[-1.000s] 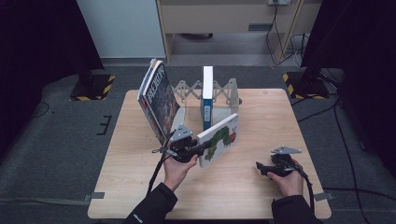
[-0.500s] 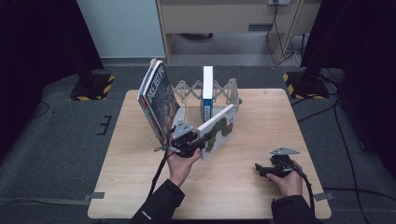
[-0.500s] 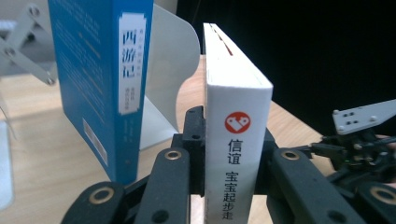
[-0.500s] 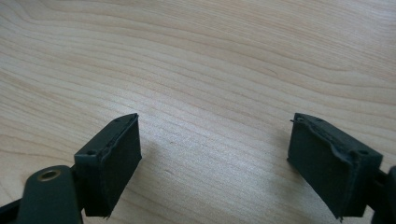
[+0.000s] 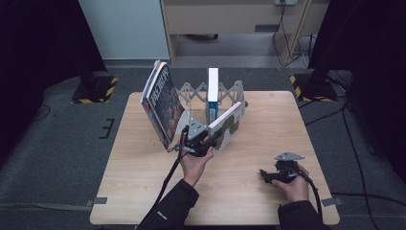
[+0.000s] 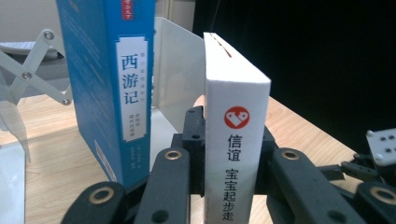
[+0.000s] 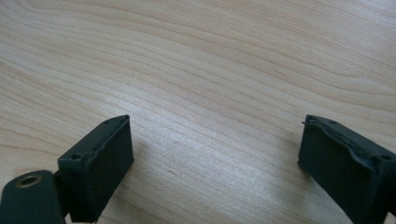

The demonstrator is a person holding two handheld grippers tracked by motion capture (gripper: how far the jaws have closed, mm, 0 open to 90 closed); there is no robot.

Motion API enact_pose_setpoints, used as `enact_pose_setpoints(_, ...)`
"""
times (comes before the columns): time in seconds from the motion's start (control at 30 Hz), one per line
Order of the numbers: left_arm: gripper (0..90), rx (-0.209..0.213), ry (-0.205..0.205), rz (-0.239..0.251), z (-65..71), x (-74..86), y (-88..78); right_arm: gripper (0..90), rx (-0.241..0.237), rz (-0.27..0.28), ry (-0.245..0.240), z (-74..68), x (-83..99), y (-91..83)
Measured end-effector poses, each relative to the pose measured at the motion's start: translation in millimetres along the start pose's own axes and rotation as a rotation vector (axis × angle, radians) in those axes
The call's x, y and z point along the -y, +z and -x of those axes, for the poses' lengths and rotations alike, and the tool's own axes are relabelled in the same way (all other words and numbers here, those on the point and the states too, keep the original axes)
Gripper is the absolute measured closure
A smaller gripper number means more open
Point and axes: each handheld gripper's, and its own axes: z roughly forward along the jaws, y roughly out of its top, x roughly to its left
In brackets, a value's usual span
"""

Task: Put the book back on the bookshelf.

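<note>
White book (image 5: 225, 125) sits clamped in my left gripper (image 5: 203, 139) in the high view, tilted, its far end leaning toward the folding rack (image 5: 229, 91) near the tabletop's (image 5: 143, 191) far edge, just beside the upright blue book (image 5: 212, 93) that stands in that rack. A larger picture book (image 5: 162, 103) leans at the rack's left end, closer to the far left corner. My left hand (image 5: 195, 164) reaches in from the near edge. My right gripper (image 5: 280, 173) lies low on the tabletop toward the near right corner, well apart from the books, with my right hand (image 5: 296, 187) behind it. In the left gripper view, my jaws press on both sides of the white book's spine (image 6: 236, 154), which stands upright between them with a red heart mark and black characters on it. The blue book's spine (image 6: 133, 88) rises just to its left, and a white rack divider (image 6: 175, 70) shows between the two. In the right gripper view, my two black jaws stand wide apart with nothing between them, having just been opening, over bare wood grain (image 7: 210, 84).
</note>
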Motion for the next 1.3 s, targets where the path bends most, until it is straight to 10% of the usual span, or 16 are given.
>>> enact_pose_setpoints(1.3,74.5,-0.148,0.05,0.002,4.3,15.2,56.9,4.1,-0.001,0.029,-0.007,-2.2,3.7,2.7)
